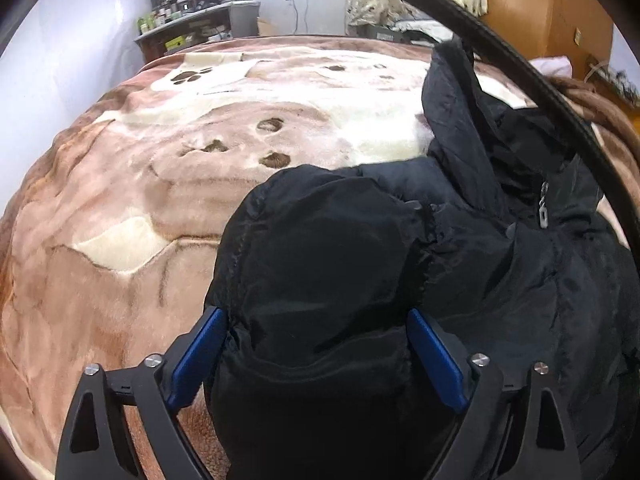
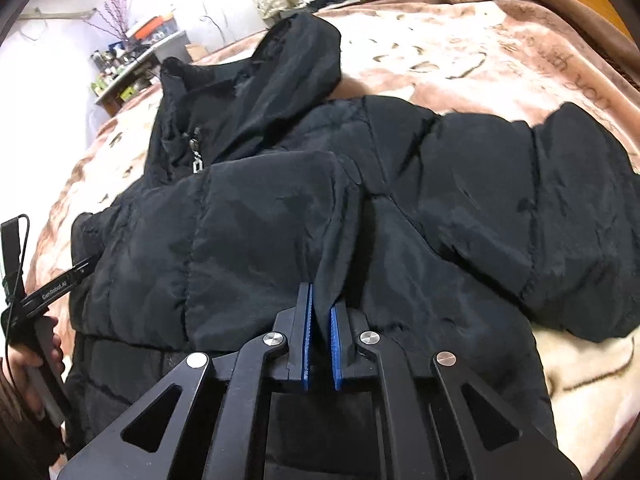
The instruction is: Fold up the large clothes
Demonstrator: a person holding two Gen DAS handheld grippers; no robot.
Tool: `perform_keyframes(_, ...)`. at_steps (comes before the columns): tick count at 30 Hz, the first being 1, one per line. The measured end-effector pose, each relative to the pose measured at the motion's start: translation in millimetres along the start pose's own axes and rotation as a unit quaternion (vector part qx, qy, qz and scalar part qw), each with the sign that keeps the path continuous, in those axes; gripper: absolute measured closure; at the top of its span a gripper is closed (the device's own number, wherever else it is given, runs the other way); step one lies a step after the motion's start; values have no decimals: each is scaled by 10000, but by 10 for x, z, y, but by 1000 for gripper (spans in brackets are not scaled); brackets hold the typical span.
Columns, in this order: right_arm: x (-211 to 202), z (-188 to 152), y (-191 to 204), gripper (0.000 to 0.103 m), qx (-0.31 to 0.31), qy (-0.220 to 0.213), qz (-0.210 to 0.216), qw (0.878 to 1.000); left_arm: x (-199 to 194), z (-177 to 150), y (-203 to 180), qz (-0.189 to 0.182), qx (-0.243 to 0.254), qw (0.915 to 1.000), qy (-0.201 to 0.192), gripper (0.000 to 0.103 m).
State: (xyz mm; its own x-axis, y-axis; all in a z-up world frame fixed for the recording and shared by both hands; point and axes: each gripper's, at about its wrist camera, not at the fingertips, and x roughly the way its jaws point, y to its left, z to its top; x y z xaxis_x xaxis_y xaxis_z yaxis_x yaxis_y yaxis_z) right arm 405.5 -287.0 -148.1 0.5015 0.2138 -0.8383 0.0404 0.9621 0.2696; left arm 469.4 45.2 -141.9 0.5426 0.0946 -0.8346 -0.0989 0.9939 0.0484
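A black puffer jacket [image 2: 360,216] lies on a brown and cream bear blanket [image 1: 120,200]. Its hood [image 2: 296,60] points away and its zip pull [image 2: 196,164] shows near the collar. In the left wrist view a bulky sleeve of the jacket [image 1: 320,264] sits between the wide-spread blue pads of my left gripper [image 1: 316,316]. My right gripper [image 2: 321,300] is nearly closed, pinching a fold of the jacket's fabric between its blue pads. One sleeve [image 2: 560,208] lies out to the right. The left gripper also shows at the left edge of the right wrist view [image 2: 56,284].
The blanket [image 2: 460,52] covers a large bed. A cluttered shelf [image 1: 192,16] stands against the far wall. A wooden wardrobe [image 1: 540,4] is at the back right. A black cable [image 1: 520,76] arcs across the left wrist view.
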Motion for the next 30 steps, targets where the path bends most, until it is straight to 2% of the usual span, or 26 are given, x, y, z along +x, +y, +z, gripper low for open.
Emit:
perform_keyframes(2,72,12,36,95,-176,136,-118,9997,42,-6,-19,73,18,9999,99,5)
perform_keyframes(5,-15,4,-20,90,-152,50,-98,9998,-34,-6,-23,61,-47,9999,97,6)
perform_keyframes(8,-357,-28,-239,81,138,-411,-37,9991,-172,-26,-35,-83,-94,9999,92,6)
perform_keyframes(11,-687,-59,-565,72,384,-697,-298,9964,-383,-47,-93,-190,-128,9997,-13,6)
perform_keyframes(12,-827,-75,-738,65,498,-848,-446,9941,-473,-53,-140,-273,-96,9995,-89,6)
perform_keyframes(13,-969,-98,-936,59,669,-1028,-667,9902,-558,-60,-194,-343,-44,9992,-175,6)
perform_keyframes(15,-1241,-175,-1408,55,1238,-1315,-1237,9757,-707,-86,-325,-470,72,9984,-321,6)
perform_keyframes(19,-1554,-417,-2322,55,2474,-1463,-1537,9454,-876,-166,-683,-783,389,9953,-407,6)
perform_keyframes(22,-1716,-590,-2788,54,2823,-1556,-1913,9271,-939,-229,-971,-990,730,9915,-425,6)
perform_keyframes(23,-1746,-609,-2894,54,2827,-1577,-1976,9253,-953,-256,-1083,-1135,822,9893,-407,6)
perform_keyframes(25,-1752,-634,-3127,43,2945,-1523,-1969,9227,-961,-303,-1237,-1250,893,9875,-360,6)
perform_keyframes(26,-1731,-653,-3241,41,3078,-1477,-1994,9185,-957,-328,-1327,-1288,944,9866,-323,6)
perform_keyframes(27,-1708,-665,-3325,41,3169,-1472,-2017,9150,-944,-346,-1377,-1315,963,9862,-298,6)
perform_keyframes(30,-1592,-639,-3453,40,3217,-1385,-1987,9154,-886,-414,-1567,-1442,978,9845,-174,6)
